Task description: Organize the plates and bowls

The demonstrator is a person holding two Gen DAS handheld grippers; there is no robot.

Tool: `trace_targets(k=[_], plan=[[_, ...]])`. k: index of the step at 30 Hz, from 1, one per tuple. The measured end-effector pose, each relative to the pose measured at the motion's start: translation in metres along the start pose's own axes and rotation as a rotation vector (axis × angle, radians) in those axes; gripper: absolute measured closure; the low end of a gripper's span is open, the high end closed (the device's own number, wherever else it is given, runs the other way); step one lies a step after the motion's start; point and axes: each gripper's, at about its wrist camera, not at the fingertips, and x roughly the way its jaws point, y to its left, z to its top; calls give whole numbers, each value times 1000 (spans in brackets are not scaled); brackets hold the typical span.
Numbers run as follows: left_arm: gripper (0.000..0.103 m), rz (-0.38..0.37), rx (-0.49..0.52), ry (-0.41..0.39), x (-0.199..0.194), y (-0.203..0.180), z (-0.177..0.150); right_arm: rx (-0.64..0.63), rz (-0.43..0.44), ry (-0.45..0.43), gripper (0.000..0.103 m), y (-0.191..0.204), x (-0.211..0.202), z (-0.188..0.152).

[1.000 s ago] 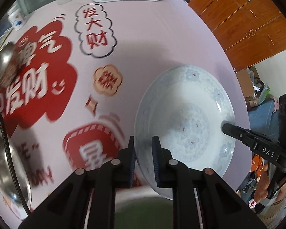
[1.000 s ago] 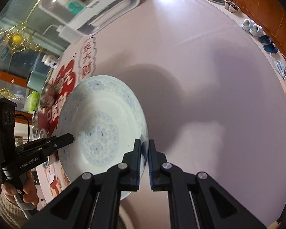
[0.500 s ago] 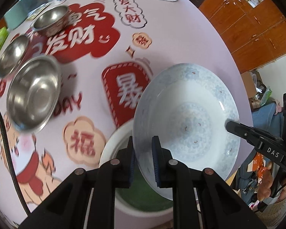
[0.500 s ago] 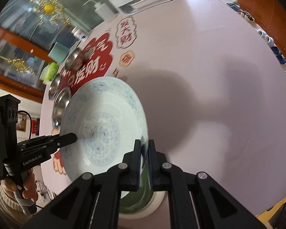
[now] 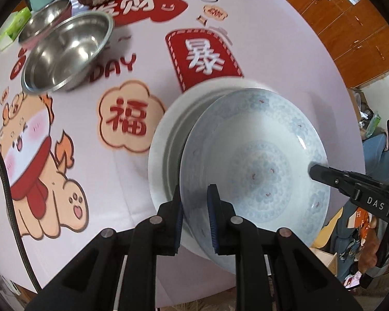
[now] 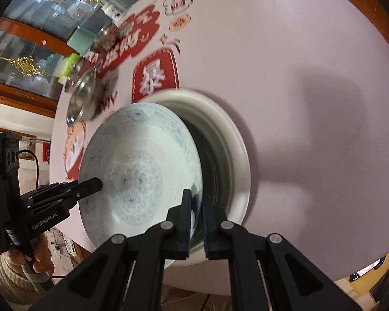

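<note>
The blue-patterned white porcelain plate [image 5: 256, 160] has travelled across the table, now over a white plate with a green centre [image 6: 228, 140]; left gripper [image 5: 194, 212] and right gripper [image 6: 195, 217] pinch opposite rims.

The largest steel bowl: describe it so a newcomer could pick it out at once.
Start from the round table with its pink cloth, and find the cartoon pig printed near one edge. Just beyond the pig, three metal bowls sit in a row running toward the table's far edge. The largest steel bowl is the one nearest the pig, wider than the other two and empty.
</note>
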Motion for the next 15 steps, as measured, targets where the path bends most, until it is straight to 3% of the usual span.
trace_targets(k=[15], plan=[[87, 42, 10, -14, 22, 0, -7, -9, -65, -28, 97, 0, 9, -4]])
